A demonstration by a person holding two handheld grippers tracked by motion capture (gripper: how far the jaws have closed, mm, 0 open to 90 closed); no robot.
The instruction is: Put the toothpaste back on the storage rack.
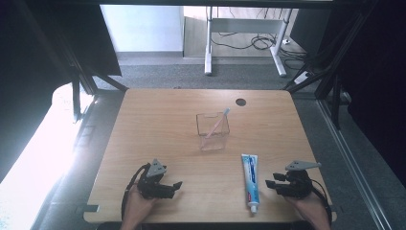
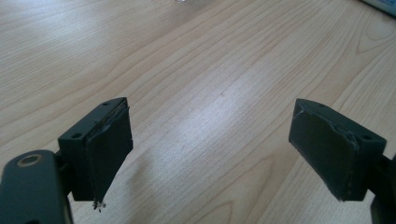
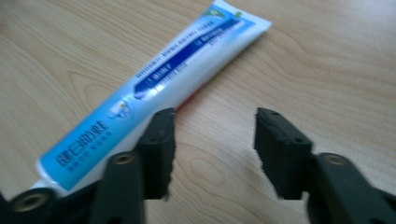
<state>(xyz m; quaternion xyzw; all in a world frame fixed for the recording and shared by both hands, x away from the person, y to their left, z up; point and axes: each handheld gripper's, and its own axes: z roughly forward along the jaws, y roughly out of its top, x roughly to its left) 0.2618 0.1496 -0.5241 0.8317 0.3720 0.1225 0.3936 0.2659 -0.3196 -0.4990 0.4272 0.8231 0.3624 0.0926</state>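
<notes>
Beside the clear holder (image 1: 212,132), a toothpaste tube (image 1: 250,180) lies flat on the desk (image 1: 158,139).
Right gripper (image 1: 274,184) jaws half-spread, empty; left gripper (image 1: 175,185) wide. Light, soft tube probably dents: take it mid-body, across its width.

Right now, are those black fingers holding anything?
No. The left gripper is open over bare table, and the right gripper is open beside the toothpaste tube, not gripping it.

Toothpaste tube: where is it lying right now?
In the high view the toothpaste tube lies flat on the table's front right part, cap toward the person, just left of the right tool and below the clear container.
</notes>
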